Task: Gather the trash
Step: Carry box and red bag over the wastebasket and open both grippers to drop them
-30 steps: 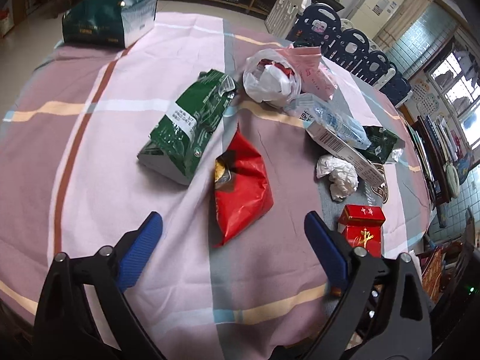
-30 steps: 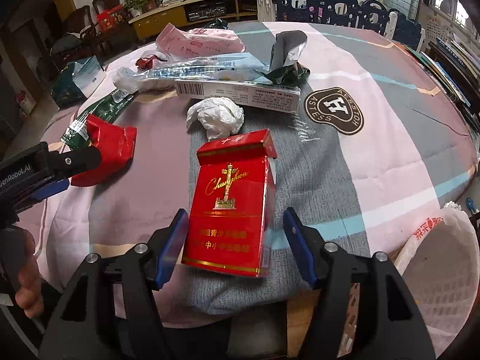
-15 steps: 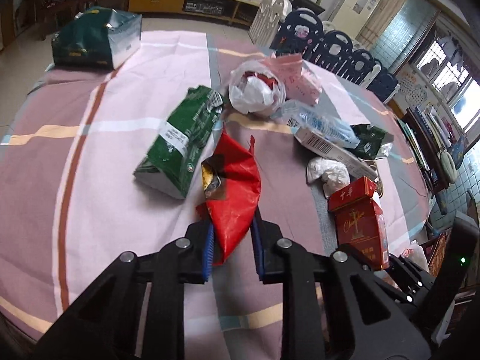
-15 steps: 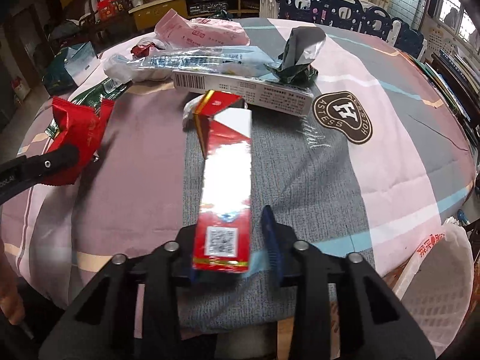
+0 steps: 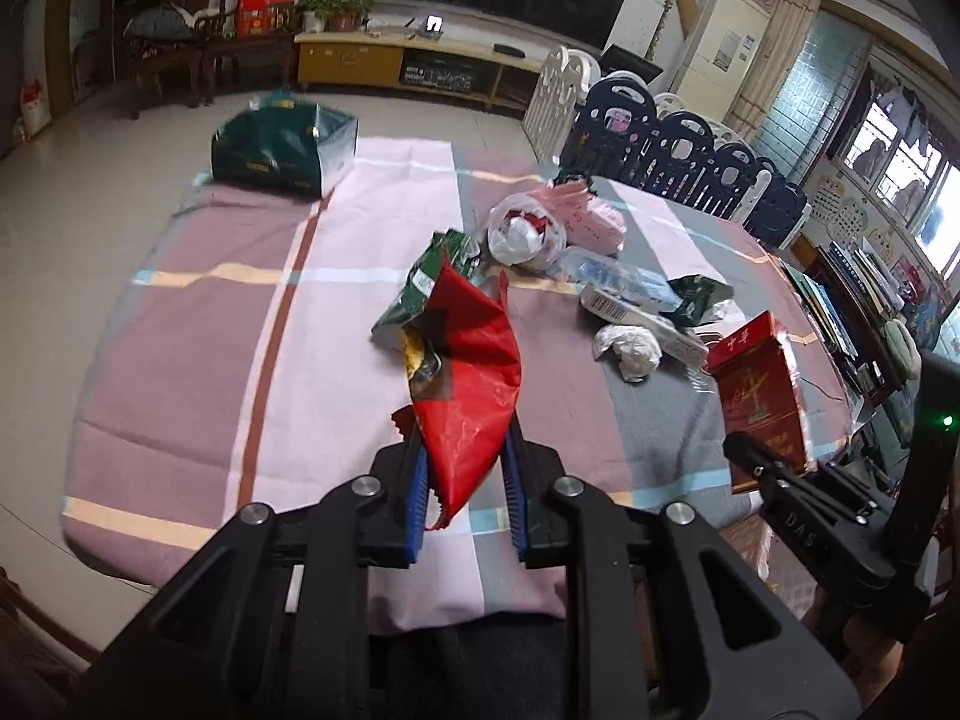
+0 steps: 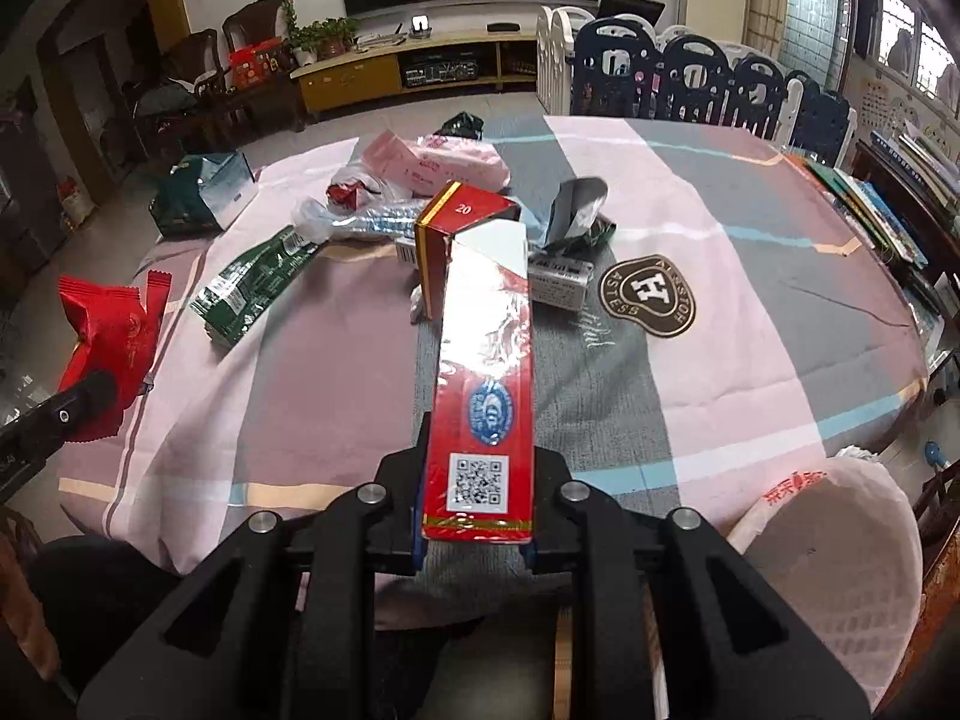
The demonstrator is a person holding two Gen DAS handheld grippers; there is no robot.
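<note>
My left gripper [image 5: 465, 474] is shut on a crumpled red snack wrapper [image 5: 465, 372] and holds it up above the near edge of the table; it also shows in the right wrist view [image 6: 114, 330]. My right gripper [image 6: 474, 516] is shut on a red cigarette carton [image 6: 483, 360], lifted and tilted on edge; it also shows in the left wrist view [image 5: 762, 384]. On the tablecloth [image 5: 198, 330] lie a green packet [image 6: 252, 285], a crumpled white tissue [image 5: 630, 348], a long white box [image 6: 561, 276], a clear plastic bag [image 5: 525, 234] and a pink packet [image 6: 444, 162].
A white basket lined with a bag [image 6: 834, 564] stands below the table's near right edge. A dark green gift bag [image 5: 282, 147] sits at the table's far left. Blue and white playpen fencing [image 6: 690, 84] stands behind the table. A shelf of books [image 6: 900, 192] is at the right.
Both grippers closed on their items a second ago and have since lifted them off the table: the red wrapper in the left, the carton in the right, now turned on edge.
</note>
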